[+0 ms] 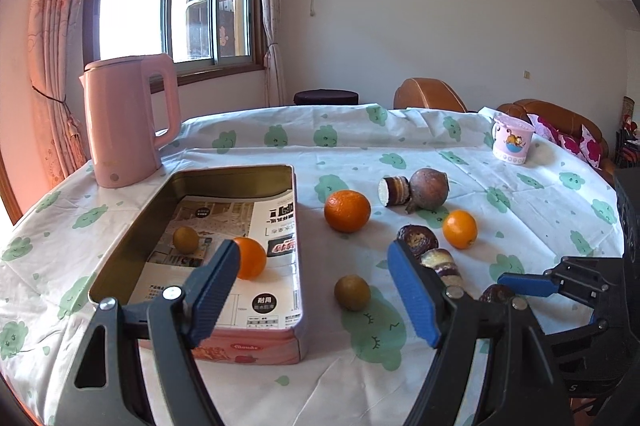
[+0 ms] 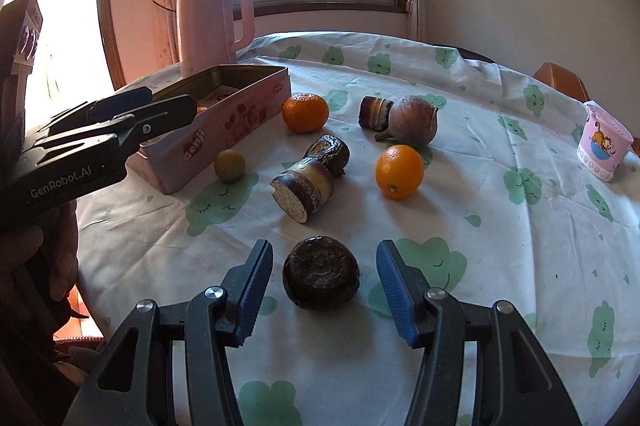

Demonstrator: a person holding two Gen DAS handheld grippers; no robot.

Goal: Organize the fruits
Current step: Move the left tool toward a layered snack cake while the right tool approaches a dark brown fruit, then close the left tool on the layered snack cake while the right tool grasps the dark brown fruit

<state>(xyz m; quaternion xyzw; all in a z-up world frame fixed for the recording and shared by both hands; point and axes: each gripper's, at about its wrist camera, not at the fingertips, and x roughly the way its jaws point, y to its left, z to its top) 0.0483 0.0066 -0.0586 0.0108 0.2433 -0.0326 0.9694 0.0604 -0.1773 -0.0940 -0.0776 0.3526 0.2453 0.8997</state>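
A pink tin (image 1: 298, 226) (image 2: 240, 106) lies open on the table and holds an orange (image 1: 250, 258) and a small green-brown fruit (image 1: 186, 239). My left gripper (image 1: 316, 290) is open and empty above the tin's near right corner; it also shows in the right wrist view (image 2: 160, 106). On the cloth lie a mandarin (image 1: 347, 211) (image 2: 305, 113), an orange (image 1: 460, 229) (image 2: 399, 171), another small green-brown fruit (image 1: 352, 292) (image 2: 229, 165), a brown round fruit (image 1: 429, 189) (image 2: 413, 120) and several dark cut stalk pieces (image 2: 304, 188). My right gripper (image 2: 322, 284) is open around a dark round piece (image 2: 321, 271).
A pink kettle (image 1: 128, 122) (image 2: 212, 26) stands behind the tin at the table's far left. A pink cartoon cup (image 1: 512, 142) (image 2: 604, 148) stands at the far right. The table edge curves close on the left in the right wrist view. Sofa and window lie beyond.
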